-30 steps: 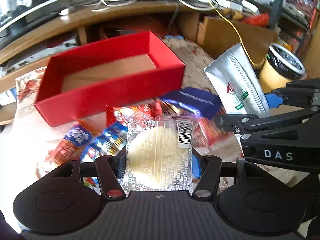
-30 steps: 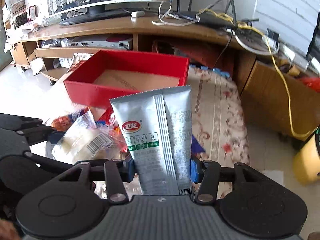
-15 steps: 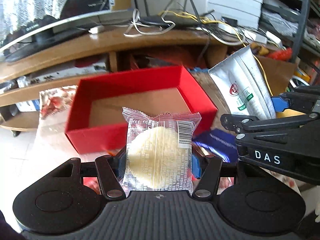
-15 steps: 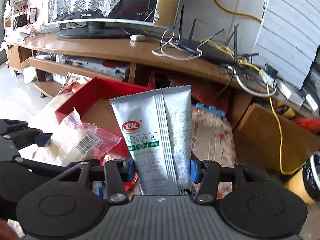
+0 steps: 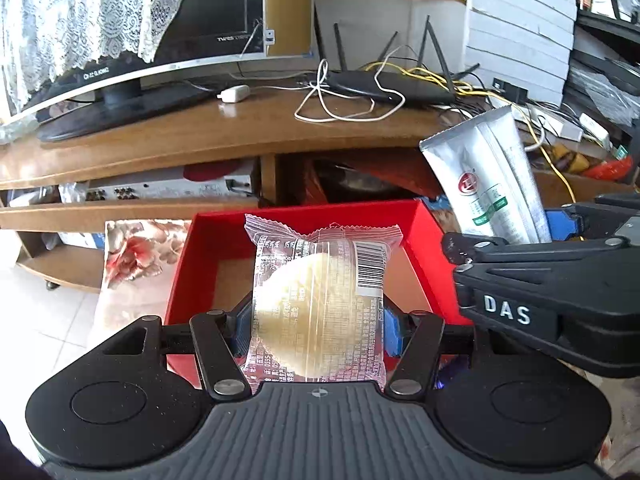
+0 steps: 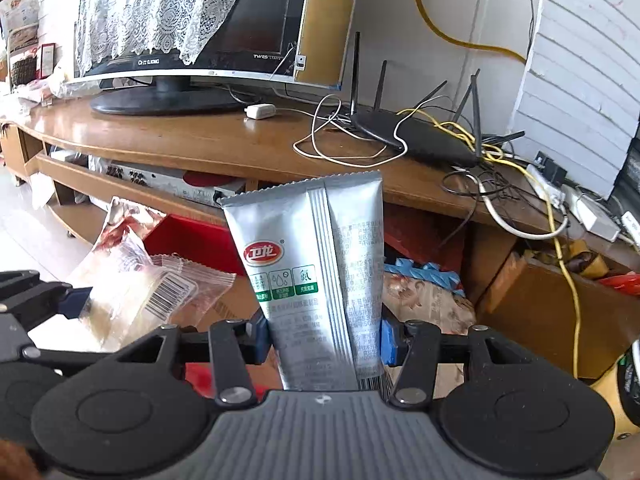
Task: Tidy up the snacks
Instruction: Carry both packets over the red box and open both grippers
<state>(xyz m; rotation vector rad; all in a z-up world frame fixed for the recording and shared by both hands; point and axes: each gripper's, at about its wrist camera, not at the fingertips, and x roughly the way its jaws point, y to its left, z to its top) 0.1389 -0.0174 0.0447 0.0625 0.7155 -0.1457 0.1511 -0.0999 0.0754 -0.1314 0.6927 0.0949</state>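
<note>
My left gripper (image 5: 316, 330) is shut on a clear-wrapped pale round cake (image 5: 320, 300) and holds it upright above the near wall of the open red box (image 5: 182, 272). My right gripper (image 6: 324, 340) is shut on a silver snack pouch (image 6: 316, 264) with a red logo, held upright to the right of the box. The pouch (image 5: 488, 184) and the right gripper (image 5: 552, 236) also show in the left wrist view. The wrapped cake (image 6: 136, 296) and the red box (image 6: 192, 240) show at the left of the right wrist view.
A wooden TV stand (image 5: 224, 140) with a monitor (image 5: 132, 32), a router (image 5: 392, 84) and loose cables stands behind the box. A floral cloth (image 6: 424, 304) covers the table. A yellow tub (image 6: 624, 376) sits at the far right.
Both grippers have risen and tilted up with their snacks. The loose snack pile has dropped out of view. The red box now lies directly below the held cake.
</note>
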